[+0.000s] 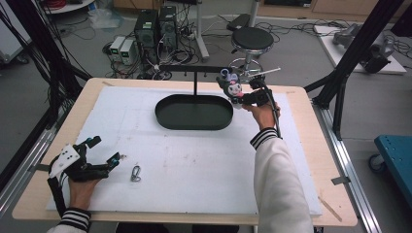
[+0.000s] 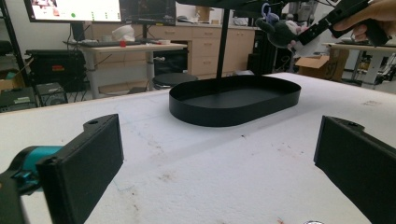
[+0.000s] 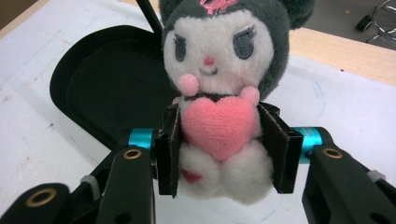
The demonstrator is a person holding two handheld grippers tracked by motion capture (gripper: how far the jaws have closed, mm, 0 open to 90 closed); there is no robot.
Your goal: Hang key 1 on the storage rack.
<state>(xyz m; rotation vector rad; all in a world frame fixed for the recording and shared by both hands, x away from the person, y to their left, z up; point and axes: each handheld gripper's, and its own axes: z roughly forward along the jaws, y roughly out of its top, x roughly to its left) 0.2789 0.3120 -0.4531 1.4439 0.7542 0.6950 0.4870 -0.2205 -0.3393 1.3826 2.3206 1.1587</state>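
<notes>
on the white desk (image 1: 194, 160) a black stand (image 1: 194, 112) waits; upper centre, our right gripper (image 3: 219, 154) has its fingers clamped on the plush toy (image 3: 219, 60). left gripper (image 1: 104, 150) fingers apart, lower left. we raise its loop squarely to the bar.

The right gripper (image 3: 219, 154) is held up high, just past the black tray (image 1: 165, 116), its jaws squeezed tight. The left gripper (image 1: 104, 151) rests low, well away from the tray, jaws wide apart.
</notes>
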